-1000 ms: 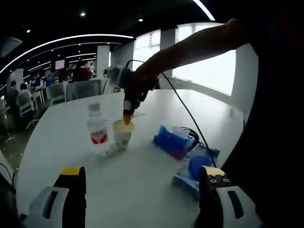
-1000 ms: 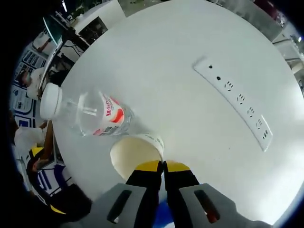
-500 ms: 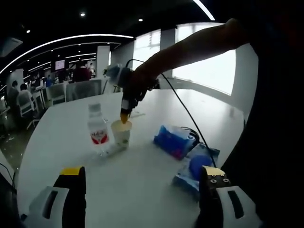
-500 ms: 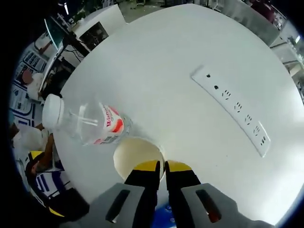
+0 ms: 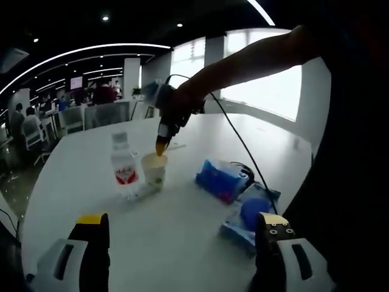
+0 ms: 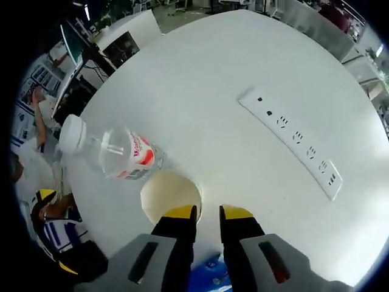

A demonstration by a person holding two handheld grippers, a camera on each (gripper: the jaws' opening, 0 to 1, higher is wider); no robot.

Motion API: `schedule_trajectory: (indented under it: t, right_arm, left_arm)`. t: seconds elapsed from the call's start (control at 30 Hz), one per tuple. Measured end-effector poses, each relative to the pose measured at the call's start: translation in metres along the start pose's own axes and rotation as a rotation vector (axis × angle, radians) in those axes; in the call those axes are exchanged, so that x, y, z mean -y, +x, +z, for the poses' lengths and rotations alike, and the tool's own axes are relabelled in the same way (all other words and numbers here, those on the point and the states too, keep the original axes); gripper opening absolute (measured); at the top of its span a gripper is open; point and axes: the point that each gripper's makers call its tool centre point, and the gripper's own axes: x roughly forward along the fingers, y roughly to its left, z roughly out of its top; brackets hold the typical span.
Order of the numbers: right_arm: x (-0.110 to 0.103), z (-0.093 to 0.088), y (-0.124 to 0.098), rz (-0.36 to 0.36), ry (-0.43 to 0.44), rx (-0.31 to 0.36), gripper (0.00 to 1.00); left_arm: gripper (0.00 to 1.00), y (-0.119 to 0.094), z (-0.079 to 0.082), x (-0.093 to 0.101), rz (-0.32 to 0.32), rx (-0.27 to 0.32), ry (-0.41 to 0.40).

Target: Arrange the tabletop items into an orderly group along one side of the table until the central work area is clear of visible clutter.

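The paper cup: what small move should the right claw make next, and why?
Probably lift the right claw straight up and away. Its jaws stand slightly apart above the paper cup's rim, gripping nothing, and the cup stands upright beside the water bottle, so it seems placed.

The left tongs (image 5: 181, 243) have two dark jaws set in pale grey housings; one jaw carries a yellow cap, the other a row of small screws. The right tongs (image 6: 208, 214) have black jaws with yellow tips on grey bodies with dark slots. A black cable (image 5: 240, 143) trails from them. The person wears dark clothing (image 5: 349, 152).
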Motion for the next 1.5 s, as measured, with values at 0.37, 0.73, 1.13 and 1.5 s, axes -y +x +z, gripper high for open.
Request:
schedule_trajectory:
  t: [0.37,0.73,1.13,1.5]
  right_arm:
    - [0.004,0.006,-0.021,0.022,0.020,0.119,0.23]
    - [-0.006,0.007,-0.065,0.025,0.025,0.320,0.39]
    - [-0.024,-0.017,-0.111,0.022,0.021,0.507,0.60]
    - [-0.030,-0.060,-0.133,0.005,0.062,0.638,0.73]
  left_arm:
    - [0.99,0.002,0.007,0.007,-0.028,0.018,-0.014]
    - [0.99,0.011,0.013,0.009,-0.065,0.019,-0.002]
    - [1.00,0.015,0.025,0.008,-0.094,0.022,0.020]
    - [1.00,0.018,0.040,0.005,-0.109,0.049,-0.003]
